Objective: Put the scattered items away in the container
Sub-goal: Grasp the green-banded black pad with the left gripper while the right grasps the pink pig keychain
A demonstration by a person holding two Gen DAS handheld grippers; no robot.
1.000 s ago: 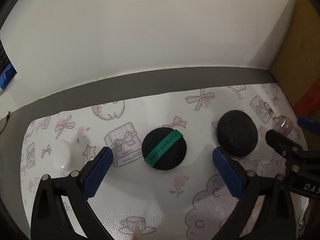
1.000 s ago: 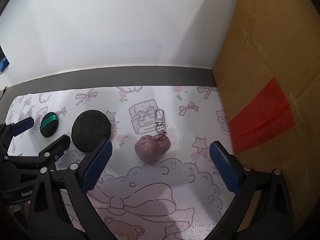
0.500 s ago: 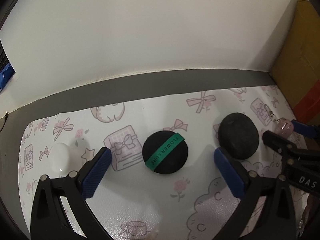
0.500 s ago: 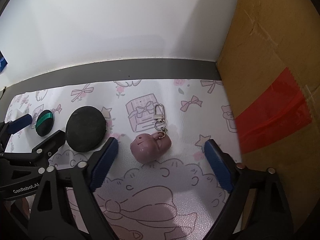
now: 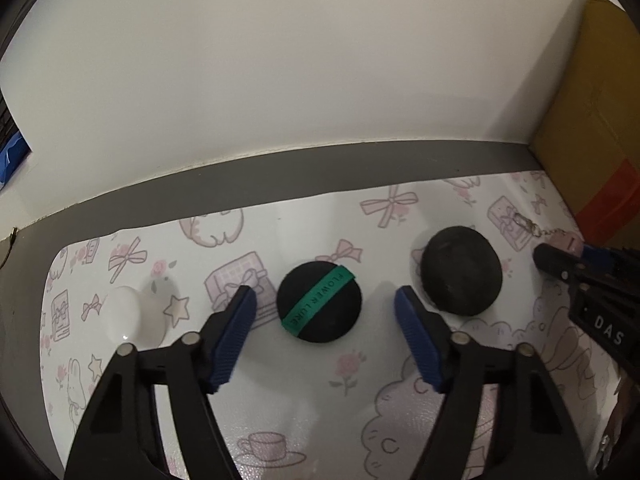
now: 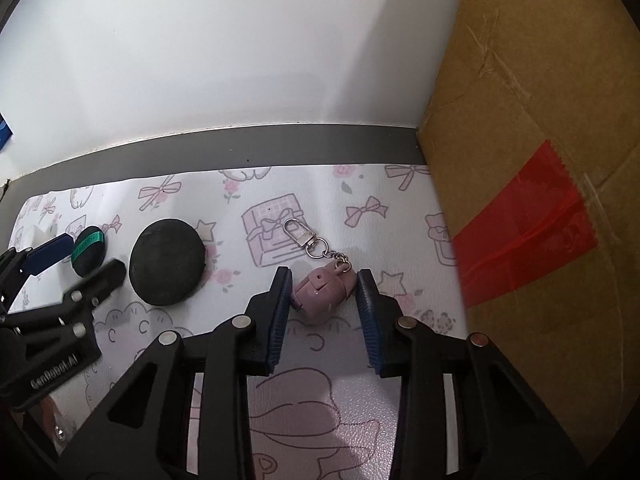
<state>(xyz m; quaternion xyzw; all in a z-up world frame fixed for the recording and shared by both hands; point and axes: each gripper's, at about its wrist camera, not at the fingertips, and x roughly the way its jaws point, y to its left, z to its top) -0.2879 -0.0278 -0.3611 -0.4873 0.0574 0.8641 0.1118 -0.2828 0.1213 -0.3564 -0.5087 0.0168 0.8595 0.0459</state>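
Observation:
A black puff with a green band lies on the patterned mat between the fingers of my left gripper. Its jaws are closing, and a gap still shows on each side of the puff. A plain black puff lies to its right. In the right wrist view my right gripper is closing on the pink keychain charm. Both blue pads meet the charm's sides. The metal clasp trails away toward the wall. The cardboard box stands at the right.
A white rounded object sits at the mat's left end. The mat ends at a grey strip below the white wall. Each gripper shows in the other's view: the left gripper and the right gripper, close together.
Both pairs of jaws have narrowed. The right ones came in against the pink charm, which turned slightly. The left ones drew in around the green-banded puff. Neither hand moved much.

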